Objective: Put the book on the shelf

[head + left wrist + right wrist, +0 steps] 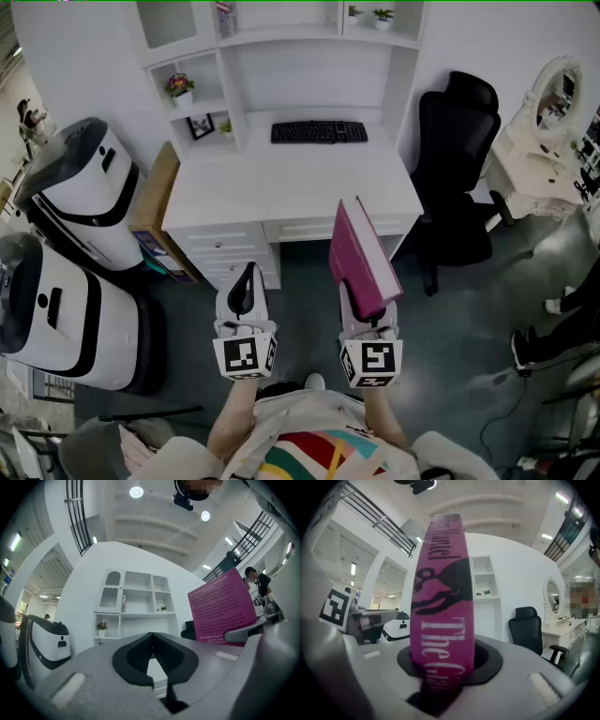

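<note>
Head view: the person stands on the dark floor in front of a white surface (291,183), both grippers raised at the lower centre of the frame

Right gripper (362,302): clamped on the book (359,258), which fills the gap between its jaws. In the right gripper view the magenta spine with pale lettering faces the camera and rises up the middle of the frame.

Book: magenta cover, standing on end in the grip and leaning slightly. It sits at centre right of the head view, in the air above the floor, with its upper end overlapping the front right edge of the surface. It is well apart from the shelf. Its back cover, printed with text, shows at the right of the left gripper view.

Left gripper (246,274): jaws drawn together, tips meeting, nothing between them. It hangs just left of the right gripper at about the same height.

Shelf (281,42): white unit of open compartments standing at the back of the surface, top centre of the frame. A potted flower (180,87) and a small picture frame (201,126) occupy the left compartments.

Other items:
- A black keyboard (319,132) lies at the back of the surface.
- A black office chair (457,164) stands right of the surface.
- Two white machines with black trim (80,192) stand at the left edge.
- A brown board (153,202) leans against the left side of the surface
</note>
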`<state>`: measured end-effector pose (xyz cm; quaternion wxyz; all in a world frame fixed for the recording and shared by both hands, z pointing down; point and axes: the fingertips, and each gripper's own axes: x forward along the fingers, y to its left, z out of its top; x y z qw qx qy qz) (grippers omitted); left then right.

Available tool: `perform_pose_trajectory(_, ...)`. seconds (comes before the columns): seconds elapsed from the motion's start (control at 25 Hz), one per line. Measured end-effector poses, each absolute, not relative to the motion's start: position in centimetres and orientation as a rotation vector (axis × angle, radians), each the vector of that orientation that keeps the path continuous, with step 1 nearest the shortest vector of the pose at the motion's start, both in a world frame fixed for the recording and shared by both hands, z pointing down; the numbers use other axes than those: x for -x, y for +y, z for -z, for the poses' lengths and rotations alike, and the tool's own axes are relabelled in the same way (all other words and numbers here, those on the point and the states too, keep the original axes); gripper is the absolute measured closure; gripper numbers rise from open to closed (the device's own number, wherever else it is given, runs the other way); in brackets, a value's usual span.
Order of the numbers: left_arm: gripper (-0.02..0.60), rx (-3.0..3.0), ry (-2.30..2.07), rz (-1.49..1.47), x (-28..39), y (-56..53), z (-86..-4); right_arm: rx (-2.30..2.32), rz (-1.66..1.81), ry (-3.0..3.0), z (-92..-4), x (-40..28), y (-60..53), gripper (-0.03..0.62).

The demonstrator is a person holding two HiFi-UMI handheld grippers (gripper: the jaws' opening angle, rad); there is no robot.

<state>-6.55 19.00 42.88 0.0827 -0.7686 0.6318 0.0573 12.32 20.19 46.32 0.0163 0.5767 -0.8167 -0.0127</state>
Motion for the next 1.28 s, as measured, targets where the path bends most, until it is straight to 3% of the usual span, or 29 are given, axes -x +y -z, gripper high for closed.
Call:
perform_pose_trajectory(0.8,0.578,2.291,1.995,-0.157,8.2,20.1,-44.5,-1.733,-0.097,-2.637,-47.8,-11.2,21.5,0.45)
perform_pose_trajectory(1.28,0.578,2.276,1.993,-0.256,9.0,13.8,-43.7,-1.743,-0.036,-2.61,-47.2,-11.1,15.9,0.45)
